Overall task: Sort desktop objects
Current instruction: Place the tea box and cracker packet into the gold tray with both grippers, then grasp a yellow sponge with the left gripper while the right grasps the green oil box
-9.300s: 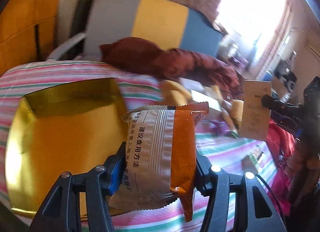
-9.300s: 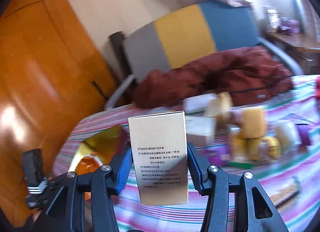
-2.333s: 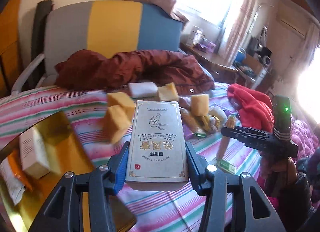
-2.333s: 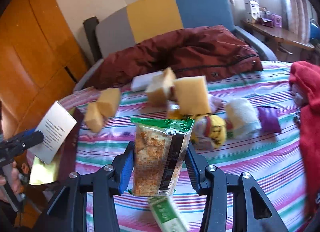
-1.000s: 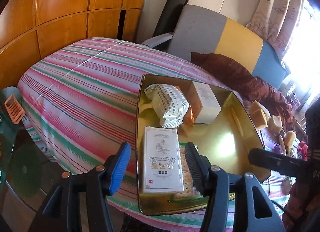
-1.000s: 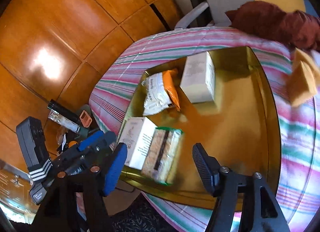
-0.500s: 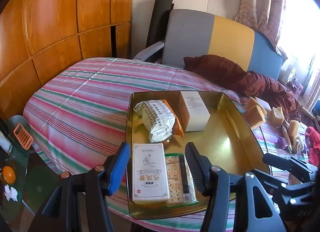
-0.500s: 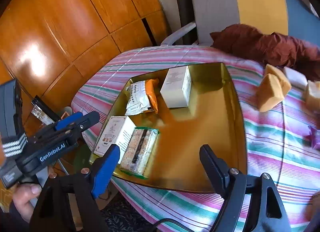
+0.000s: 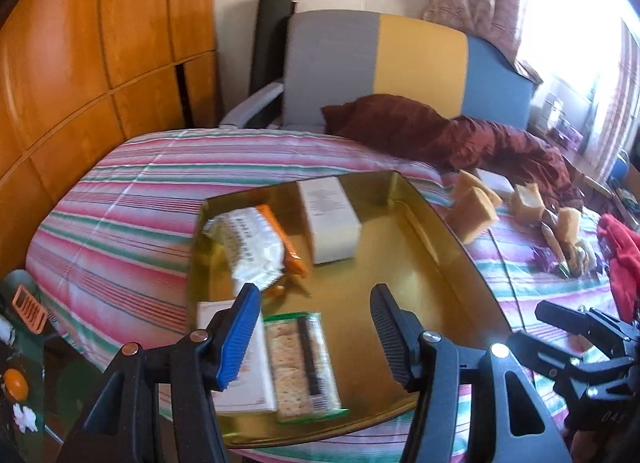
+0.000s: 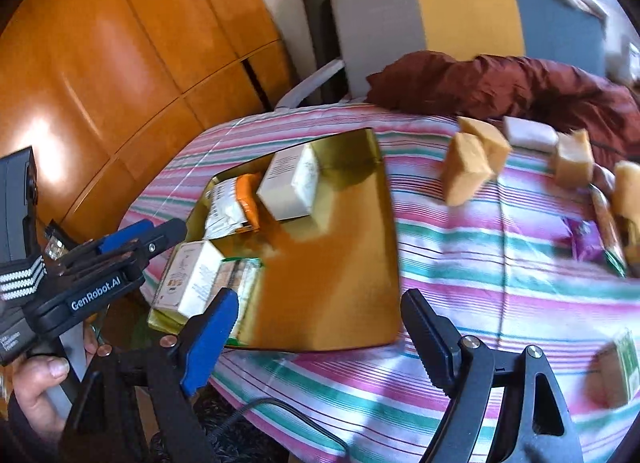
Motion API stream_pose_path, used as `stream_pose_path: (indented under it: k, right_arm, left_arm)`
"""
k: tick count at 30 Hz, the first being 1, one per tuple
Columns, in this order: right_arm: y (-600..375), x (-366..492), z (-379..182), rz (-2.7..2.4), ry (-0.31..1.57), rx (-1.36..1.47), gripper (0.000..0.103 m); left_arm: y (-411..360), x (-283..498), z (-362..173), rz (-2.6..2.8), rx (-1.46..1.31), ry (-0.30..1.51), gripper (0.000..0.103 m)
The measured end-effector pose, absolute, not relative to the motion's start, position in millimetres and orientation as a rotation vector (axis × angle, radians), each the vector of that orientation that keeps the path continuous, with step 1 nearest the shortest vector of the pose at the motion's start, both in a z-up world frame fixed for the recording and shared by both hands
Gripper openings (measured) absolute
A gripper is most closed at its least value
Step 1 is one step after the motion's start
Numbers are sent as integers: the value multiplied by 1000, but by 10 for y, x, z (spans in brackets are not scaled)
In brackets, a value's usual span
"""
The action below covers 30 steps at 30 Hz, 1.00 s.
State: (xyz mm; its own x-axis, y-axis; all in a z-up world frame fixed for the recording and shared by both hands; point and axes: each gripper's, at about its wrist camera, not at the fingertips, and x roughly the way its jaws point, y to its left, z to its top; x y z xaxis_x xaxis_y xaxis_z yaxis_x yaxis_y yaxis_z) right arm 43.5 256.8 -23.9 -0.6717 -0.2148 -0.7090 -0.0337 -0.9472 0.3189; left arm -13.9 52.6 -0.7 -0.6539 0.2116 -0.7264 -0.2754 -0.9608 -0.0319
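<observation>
Two fisheye views look down along hand-held tongs at a round worktop (image 10: 460, 295) covered in a pink, green and white striped cloth. A shallow gold tray (image 9: 404, 283) sits on its near left part. Four sorted items lie inside: a white box (image 9: 330, 219) at the back, an orange-and-white snack packet (image 9: 250, 245) to its left, and at the front edge a flat printed box (image 10: 188, 281) touching a clear pack of crackers (image 9: 302, 359).

The left tongs (image 9: 316, 329) hover above the crackers with jaws parted and nothing between them. The right tongs (image 10: 316, 329) are likewise spread wide and empty, poised over the tray's near edge. A hand (image 10: 38, 391) grips the left tool's handle.

The unsorted things lie well apart from the tray on the right side of the cloth: several yellow sponge blocks (image 10: 466, 167), a pale flat bar (image 10: 530, 135), a purple sachet (image 10: 588, 243) and a blurred small packet (image 10: 614, 371) at the near edge. A dark red jacket (image 9: 460, 139) is heaped behind them.

This looks like the pause between drop-offs, with both tools free. The next move probably calls for swinging right toward the loose pile, choosing one piece each, and closing gently, since the sponges will squash.
</observation>
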Motion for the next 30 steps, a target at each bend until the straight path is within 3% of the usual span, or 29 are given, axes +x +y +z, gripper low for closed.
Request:
stream_pose_path:
  k: [16, 30]
  right_arm:
    - [3478, 870, -440, -2874, -824, 1299, 85]
    - [3940, 1016, -513, -2963, -884, 1359, 85]
  left_arm:
    - [1015, -104, -76, 2476, -1138, 182, 58]
    - [1418, -168, -29, 2312, -1095, 163, 58]
